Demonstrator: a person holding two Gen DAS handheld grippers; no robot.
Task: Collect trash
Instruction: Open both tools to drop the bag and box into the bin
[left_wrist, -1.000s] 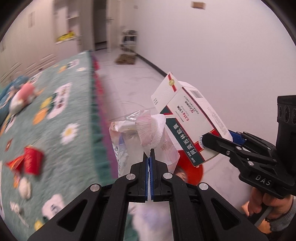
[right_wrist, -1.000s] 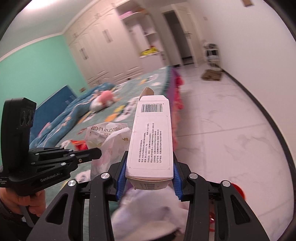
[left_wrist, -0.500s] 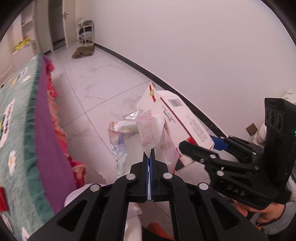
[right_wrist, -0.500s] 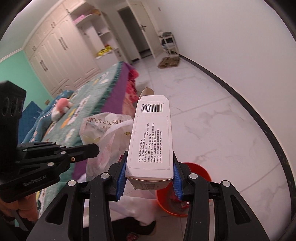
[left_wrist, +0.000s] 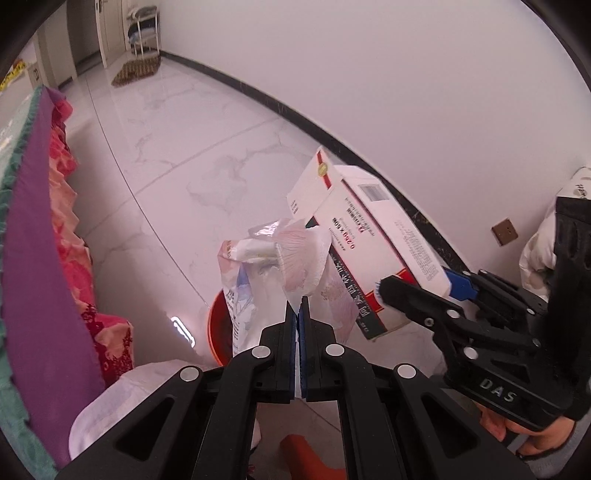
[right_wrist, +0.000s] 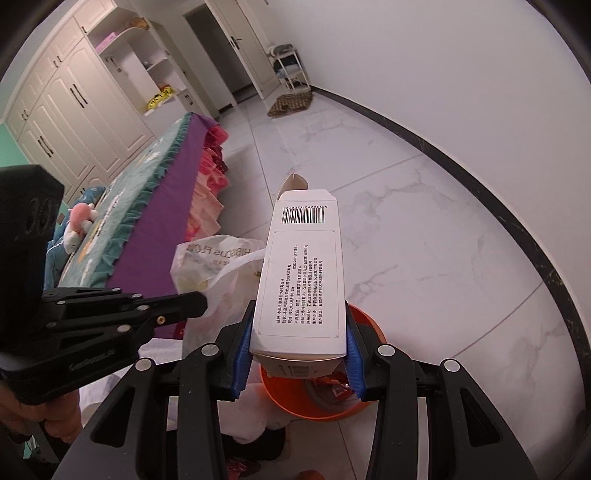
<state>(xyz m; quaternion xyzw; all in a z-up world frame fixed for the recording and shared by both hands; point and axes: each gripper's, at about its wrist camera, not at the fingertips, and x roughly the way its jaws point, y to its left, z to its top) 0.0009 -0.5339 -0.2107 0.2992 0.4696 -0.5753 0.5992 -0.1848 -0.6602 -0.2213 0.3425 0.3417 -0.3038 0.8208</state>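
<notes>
the left gripper (left_wrist: 299, 308) is clenched on a crumpled plastic wrapper (left_wrist: 280, 266) that sticks up past its tips, and the right gripper (right_wrist: 299, 350) grasps a white medicine box (right_wrist: 304, 280) across its width, the box's long axis running forward along the fingers. just below and beyond both sits the orange bin (right_wrist: 365, 402) on the white tile floor (right_wrist: 424, 221), with red scraps already inside; the box's near end hangs over its rim, so the right hand looks the nearer of the two, while the wrapper hangs above the bin's edge in the left view. further off is the bed (right_wrist: 147, 199). a second ago both grippers faced the bed top; now they tilt down at the bin, grips unchanged
</notes>
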